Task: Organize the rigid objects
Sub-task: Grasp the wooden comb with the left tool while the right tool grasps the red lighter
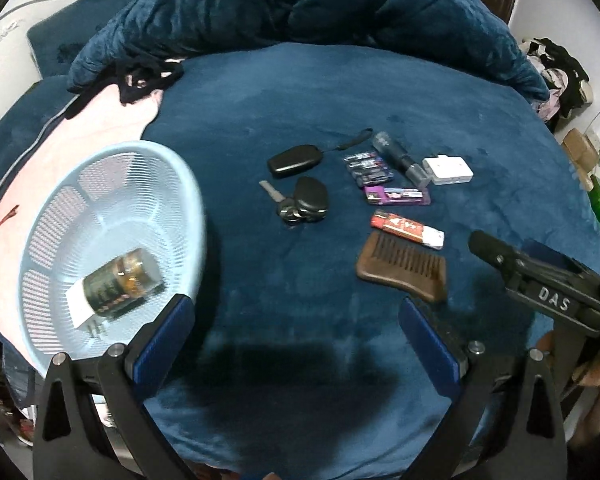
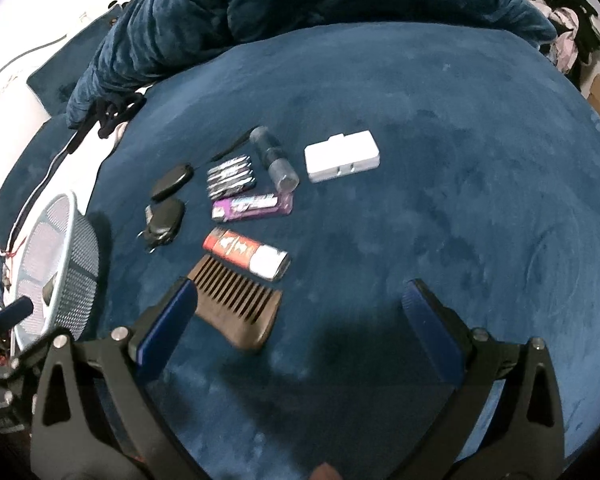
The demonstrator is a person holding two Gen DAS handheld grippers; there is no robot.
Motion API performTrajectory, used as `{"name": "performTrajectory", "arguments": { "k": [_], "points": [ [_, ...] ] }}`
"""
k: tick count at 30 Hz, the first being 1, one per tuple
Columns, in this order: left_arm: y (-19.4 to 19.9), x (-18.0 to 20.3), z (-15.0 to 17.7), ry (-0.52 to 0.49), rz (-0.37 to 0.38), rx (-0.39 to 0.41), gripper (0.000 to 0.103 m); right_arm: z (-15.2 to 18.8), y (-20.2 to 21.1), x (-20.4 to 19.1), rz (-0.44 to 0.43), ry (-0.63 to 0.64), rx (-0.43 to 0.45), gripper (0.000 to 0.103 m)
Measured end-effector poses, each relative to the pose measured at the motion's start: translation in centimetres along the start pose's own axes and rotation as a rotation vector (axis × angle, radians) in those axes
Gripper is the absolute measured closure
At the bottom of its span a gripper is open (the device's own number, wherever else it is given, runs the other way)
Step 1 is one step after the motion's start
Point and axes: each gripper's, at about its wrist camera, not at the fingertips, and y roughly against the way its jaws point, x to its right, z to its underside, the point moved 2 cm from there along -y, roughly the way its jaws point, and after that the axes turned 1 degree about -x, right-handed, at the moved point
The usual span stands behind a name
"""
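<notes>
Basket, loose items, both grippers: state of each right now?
Basket: tilted, holds one jar.
Jar: on its side in the basket.
Comb: flat on the blanket.
Red lighter: flat, beside the comb.
Purple lighter: flat.
White box: closed, flat.
Left gripper: open, empty.
Right gripper: open, empty.

Both the left gripper (image 1: 296, 328) and the right gripper (image 2: 300, 316) are black angular frames with triangular cut-outs, silver screws at the pivots and flat blue pads (image 1: 428, 344) lining the jaws. At the right edge of the left wrist view, the other gripper's black body carries white "DAS" lettering (image 1: 555, 298).
</notes>
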Motion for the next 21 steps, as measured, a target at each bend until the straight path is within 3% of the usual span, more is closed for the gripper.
{"name": "performTrajectory", "arguments": {
  "k": [6, 10, 21],
  "points": [
    [-2.0, 3.1, -0.4, 0.000, 0.034, -0.019, 0.001, 0.0, -0.2, 3.5, 0.009, -0.067, 0.014, 0.000],
    [-4.8, 4.3, -0.4, 0.067, 0.035, -0.069, 0.001, -0.2, 0.2, 5.5, -0.004, -0.137, 0.023, 0.000],
    [-10.1, 7.5, -1.1, 0.156, 0.014, -0.128, 0.002, -1.4, 0.5, 6.3, -0.050, -0.184, 0.057, 0.000]
  ]
}}
